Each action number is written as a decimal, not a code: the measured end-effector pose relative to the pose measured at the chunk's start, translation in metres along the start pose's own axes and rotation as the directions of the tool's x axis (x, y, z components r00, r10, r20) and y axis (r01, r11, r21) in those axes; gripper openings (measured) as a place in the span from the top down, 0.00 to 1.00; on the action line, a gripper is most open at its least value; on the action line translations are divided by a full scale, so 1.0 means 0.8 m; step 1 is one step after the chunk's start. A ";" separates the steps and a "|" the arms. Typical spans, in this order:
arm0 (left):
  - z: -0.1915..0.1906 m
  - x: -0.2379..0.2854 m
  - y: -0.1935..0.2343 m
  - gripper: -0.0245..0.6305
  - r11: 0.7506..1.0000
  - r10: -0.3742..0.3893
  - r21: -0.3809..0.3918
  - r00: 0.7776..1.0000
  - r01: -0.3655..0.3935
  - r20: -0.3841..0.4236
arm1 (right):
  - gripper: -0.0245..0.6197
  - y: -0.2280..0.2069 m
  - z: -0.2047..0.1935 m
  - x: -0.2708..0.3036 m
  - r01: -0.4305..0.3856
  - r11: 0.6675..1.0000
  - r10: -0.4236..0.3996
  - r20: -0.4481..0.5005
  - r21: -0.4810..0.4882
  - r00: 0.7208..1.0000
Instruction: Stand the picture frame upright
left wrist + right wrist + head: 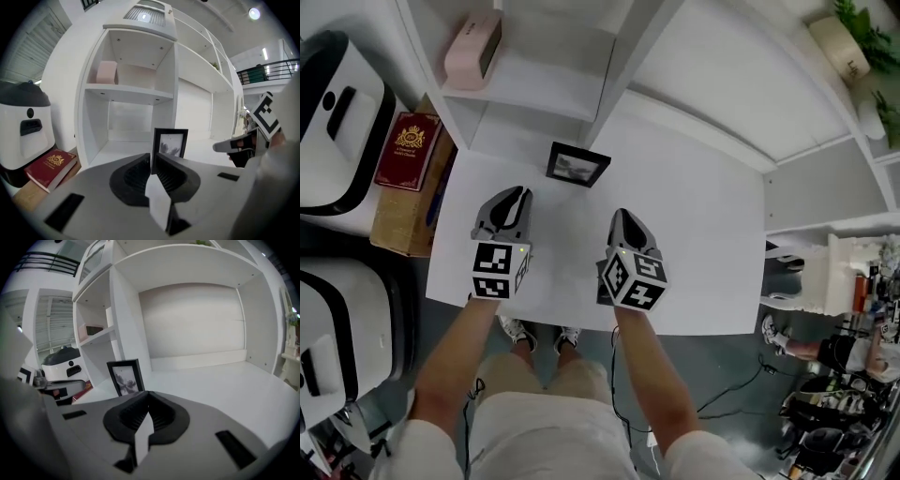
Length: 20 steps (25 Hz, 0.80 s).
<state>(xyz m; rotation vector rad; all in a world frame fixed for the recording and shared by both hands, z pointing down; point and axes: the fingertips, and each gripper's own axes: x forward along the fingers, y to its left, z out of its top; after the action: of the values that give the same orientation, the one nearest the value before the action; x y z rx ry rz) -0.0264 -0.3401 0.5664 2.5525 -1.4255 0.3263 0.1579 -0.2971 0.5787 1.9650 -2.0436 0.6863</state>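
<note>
We see the picture frame (pixel 577 165) upright on the tabletop (pixel 703 244), above centre, apart from both grippers. The left gripper (pixel 521 192) and right gripper (pixel 621 214) hold their jaws pressed together, empty.

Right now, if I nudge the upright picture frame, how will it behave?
The picture frame stands upright, taller than wide, so a push near its top would probably tip it. Its black border looks rigid; it should move as one stiff piece. On the smooth white tabletop, a low push may just slide it.
</note>
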 end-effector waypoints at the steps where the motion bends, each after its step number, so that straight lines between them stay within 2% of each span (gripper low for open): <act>1: -0.001 -0.010 0.001 0.90 1.000 0.006 -0.006 1.000 -0.006 -0.011 | 0.95 -0.001 0.001 -0.009 -0.010 1.000 0.009 0.002 0.017 1.000; 3: -0.004 -0.029 -0.001 0.93 1.000 0.012 -0.010 0.999 -0.013 -0.035 | 0.95 -0.002 0.005 -0.028 -0.035 0.998 0.035 0.011 0.045 0.999; 8: 0.002 -0.075 -0.004 0.94 0.999 0.039 -0.014 0.998 -0.040 -0.057 | 0.95 0.002 0.022 -0.075 -0.096 0.993 0.092 0.052 0.067 0.994; 15: 0.082 -0.140 0.008 0.94 0.994 0.106 0.023 0.992 -0.108 0.075 | 0.95 0.010 0.075 -0.128 -0.186 0.981 0.175 0.165 0.056 0.971; 20: 0.134 -0.187 0.005 0.94 0.988 0.148 0.022 0.975 -0.153 0.166 | 0.95 0.018 0.119 -0.170 -0.234 0.972 0.219 0.248 0.029 0.944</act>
<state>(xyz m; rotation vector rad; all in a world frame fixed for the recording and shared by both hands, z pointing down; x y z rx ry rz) -0.0959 -0.2510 0.4212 2.5550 -1.6915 0.1679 0.1696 -0.2232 0.4301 1.9476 -2.4519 0.5776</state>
